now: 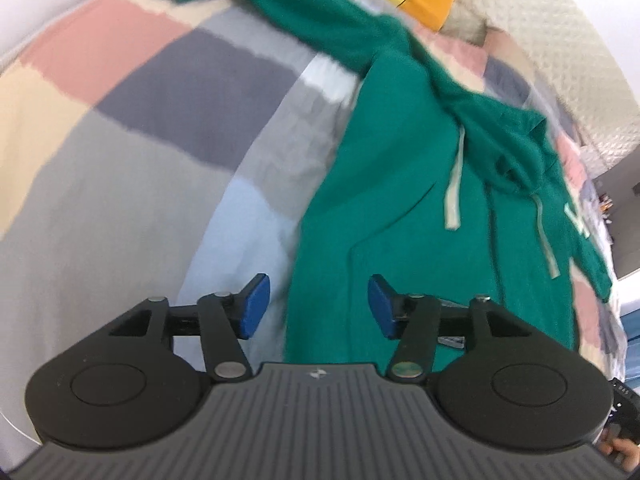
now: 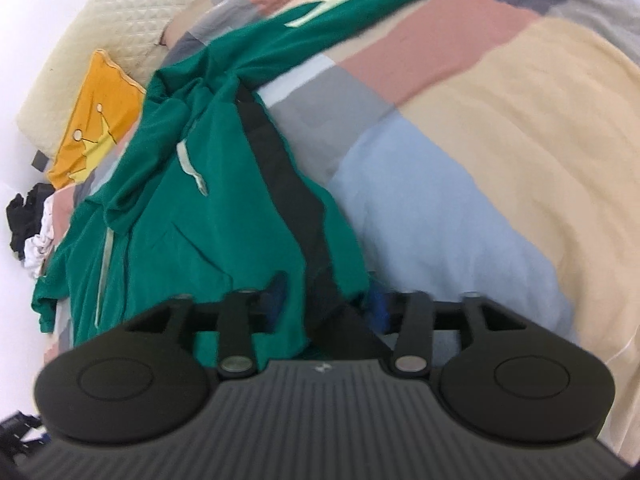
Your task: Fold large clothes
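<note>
Patchwork bedspread (image 1: 160, 128) under green hoodie (image 1: 400, 208); pale lettering unreadable, maybe "K"; both claws parted, gripping nothing

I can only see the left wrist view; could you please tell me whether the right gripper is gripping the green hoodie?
Observer: No. The right gripper has its jaws apart, and fabric of the green hoodie lies loose between them.
Operator: Thank you. Where does the lettered sleeve run?
Observer: The lettered sleeve stretches away from the hoodie across the patchwork quilt.
Operator: Is anything else nearby?
Observer: A black and white clothes pile lies beyond the hoodie, near the orange cushion.
</note>
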Demonstrator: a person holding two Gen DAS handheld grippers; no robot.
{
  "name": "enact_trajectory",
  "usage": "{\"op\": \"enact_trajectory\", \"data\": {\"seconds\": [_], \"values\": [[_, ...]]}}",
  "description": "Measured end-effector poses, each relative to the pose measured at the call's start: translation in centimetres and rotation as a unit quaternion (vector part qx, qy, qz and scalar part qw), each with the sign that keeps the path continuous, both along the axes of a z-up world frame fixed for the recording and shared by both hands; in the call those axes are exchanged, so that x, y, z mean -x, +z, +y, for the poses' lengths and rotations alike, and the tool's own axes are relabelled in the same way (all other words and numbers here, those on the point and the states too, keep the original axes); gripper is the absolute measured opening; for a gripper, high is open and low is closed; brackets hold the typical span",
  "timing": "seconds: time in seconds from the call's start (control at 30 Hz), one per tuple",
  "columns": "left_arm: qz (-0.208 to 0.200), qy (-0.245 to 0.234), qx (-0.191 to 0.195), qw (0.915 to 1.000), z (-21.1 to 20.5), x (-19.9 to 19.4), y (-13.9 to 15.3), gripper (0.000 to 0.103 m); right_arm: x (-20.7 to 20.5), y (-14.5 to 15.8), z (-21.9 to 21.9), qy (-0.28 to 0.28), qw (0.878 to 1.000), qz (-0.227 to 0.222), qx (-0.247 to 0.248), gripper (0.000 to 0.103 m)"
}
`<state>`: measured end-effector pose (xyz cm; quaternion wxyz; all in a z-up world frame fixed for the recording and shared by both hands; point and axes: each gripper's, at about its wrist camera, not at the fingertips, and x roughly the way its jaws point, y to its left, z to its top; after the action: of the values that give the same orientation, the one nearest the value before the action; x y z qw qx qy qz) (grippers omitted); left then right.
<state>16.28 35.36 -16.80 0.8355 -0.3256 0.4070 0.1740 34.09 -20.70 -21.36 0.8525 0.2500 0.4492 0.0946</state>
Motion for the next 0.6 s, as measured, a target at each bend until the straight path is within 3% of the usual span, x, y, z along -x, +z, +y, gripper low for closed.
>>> {"op": "enact_trajectory", "data": {"seconds": [0.1, 0.33, 0.6], "values": [[-0.015, -0.012, -0.019, 0.9996, -0.2, -0.8, 2.5, 0.061, 0.3, 0.6, -0.5, -0.009, 1.000, -0.018, -0.007, 0.074], [-0.060, -0.052, -0.060, 0.9950, -1.8, -5.7, 9.7, 0.061, -0.2, 3.7, -0.9, -0.016, 0.997, -0.074, -0.012, 0.074], [-0.095, -0.106, -0.108, 0.9839, -5.3, -14.6, 18.3, 0.061, -3.3, 9.7, 2.2, 0.035, 0.990, -0.133, -0.011, 0.075]]}}
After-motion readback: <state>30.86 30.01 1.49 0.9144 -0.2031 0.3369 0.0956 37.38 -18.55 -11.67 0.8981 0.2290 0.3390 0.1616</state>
